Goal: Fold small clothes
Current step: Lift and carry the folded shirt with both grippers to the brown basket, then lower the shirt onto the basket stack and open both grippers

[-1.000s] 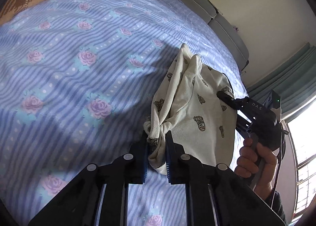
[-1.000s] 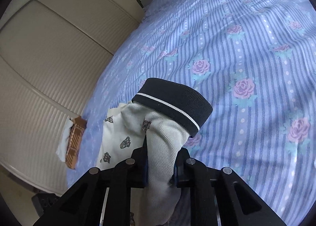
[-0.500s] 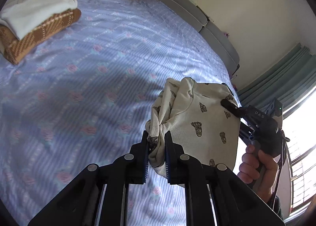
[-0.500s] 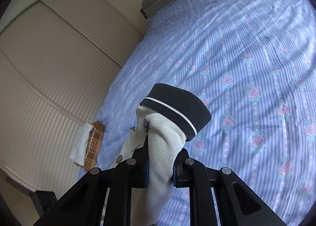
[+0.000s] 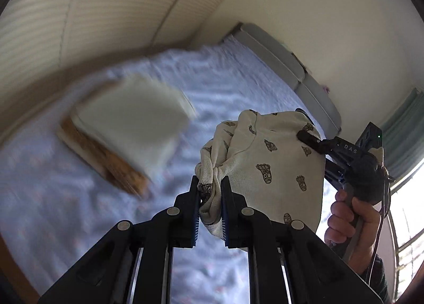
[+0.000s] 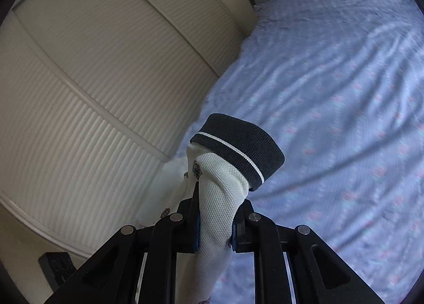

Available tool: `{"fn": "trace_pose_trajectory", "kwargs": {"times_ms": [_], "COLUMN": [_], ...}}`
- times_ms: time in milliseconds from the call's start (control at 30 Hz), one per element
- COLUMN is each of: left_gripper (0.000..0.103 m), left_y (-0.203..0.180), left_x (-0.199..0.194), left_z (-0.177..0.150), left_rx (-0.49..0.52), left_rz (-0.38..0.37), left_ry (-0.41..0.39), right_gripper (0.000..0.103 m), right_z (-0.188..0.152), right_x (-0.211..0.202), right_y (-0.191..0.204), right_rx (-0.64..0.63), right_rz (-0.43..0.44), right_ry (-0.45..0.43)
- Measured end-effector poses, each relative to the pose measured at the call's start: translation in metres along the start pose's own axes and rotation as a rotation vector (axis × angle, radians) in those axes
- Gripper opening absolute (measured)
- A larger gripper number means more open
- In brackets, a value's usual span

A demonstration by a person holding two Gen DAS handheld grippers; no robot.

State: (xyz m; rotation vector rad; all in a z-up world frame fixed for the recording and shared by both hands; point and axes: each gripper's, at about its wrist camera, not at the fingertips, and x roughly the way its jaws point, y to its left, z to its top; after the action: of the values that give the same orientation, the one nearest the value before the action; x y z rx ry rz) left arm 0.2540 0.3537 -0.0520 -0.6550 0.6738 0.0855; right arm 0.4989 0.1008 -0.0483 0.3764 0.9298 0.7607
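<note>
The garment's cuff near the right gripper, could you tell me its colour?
The cuff is dark navy with one thin white stripe, clearest in the right wrist view.

The bed [image 5: 238, 86] was covered by a pale blue-lilac striped sheet [image 6: 344, 91] with small pink rose motifs; creases ran across the cloth. In the left wrist view the sheet filled the centre and lower field, badly motion-blurred. A grey padded headboard [image 5: 304, 81] bounded the bed toward 1 o'clock in that view; in the right wrist view the same grey headboard sat at 12 to 1 o'clock. One item rested directly on the sheet: a brown woven basket [image 5: 106, 166] at about 9 o'clock in the left wrist view, near the bed's edge, topped by a folded white cloth [image 5: 132, 123]. Basket detail was blurred.
</note>
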Motion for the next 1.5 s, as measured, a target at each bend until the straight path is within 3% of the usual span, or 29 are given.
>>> {"fn": "trace_pose_trajectory", "kwargs": {"times_ms": [167,233,333,433,533,767,833,900,1000,1100,1167,1233,1367,1500], "left_gripper": [0.015,0.015,0.015,0.015,0.015,0.016,0.028,0.059,0.070,0.074,0.079,0.083,0.083,0.083], "left_y": [0.042,0.064,0.096,0.133,0.154,0.155,0.148,0.141,0.130,0.112,0.099,0.084,0.065,0.071], "left_x": [-0.029,-0.023,0.005,0.042,0.069,0.083,0.078,0.066,0.043,0.029,0.030,0.038,0.064,0.091], "left_z": [0.090,0.114,0.124,0.109,0.085,0.067,0.066,0.062,0.054,0.042,0.034,0.025,0.012,0.009], "left_rx": [0.019,0.016,0.018,-0.036,-0.069,-0.045,-0.006,0.029,0.083,0.162,0.220,0.285,0.353,0.370], "left_rz": [0.071,0.088,0.145,0.152,0.145,0.153,0.186,0.224,0.282,0.305,0.295,0.268,0.189,0.243], "left_ry": [-0.109,-0.098,-0.064,0.019,0.074,0.064,0.056,0.013,-0.081,-0.156,-0.188,-0.206,-0.183,-0.145], "right_gripper": [0.017,0.017,0.017,0.017,0.017,0.017,0.020,0.029,0.045,0.061,0.075,0.078,0.078,0.078], "right_z": [0.050,0.060,0.057,0.037,0.012,-0.003,-0.003,-0.006,-0.011,-0.025,-0.036,-0.046,-0.049,-0.047], "right_x": [0.074,0.106,0.157,0.204,0.220,0.217,0.213,0.214,0.206,0.182,0.166,0.160,0.177,0.200], "right_y": [0.090,0.112,0.113,0.091,0.060,0.044,0.045,0.047,0.061,0.081,0.093,0.103,0.108,0.100], "right_rx": [-0.070,-0.082,-0.063,-0.025,0.000,-0.050,-0.073,-0.100,-0.226,-0.411,-0.530,-0.640,-0.737,-0.759], "right_rz": [0.114,0.138,0.125,0.065,0.021,-0.011,-0.033,-0.058,-0.128,-0.229,-0.221,-0.176,-0.127,-0.092], "right_ry": [-0.027,-0.026,0.025,0.106,0.146,0.148,0.151,0.148,0.118,-0.007,-0.100,-0.140,-0.078,-0.027]}}
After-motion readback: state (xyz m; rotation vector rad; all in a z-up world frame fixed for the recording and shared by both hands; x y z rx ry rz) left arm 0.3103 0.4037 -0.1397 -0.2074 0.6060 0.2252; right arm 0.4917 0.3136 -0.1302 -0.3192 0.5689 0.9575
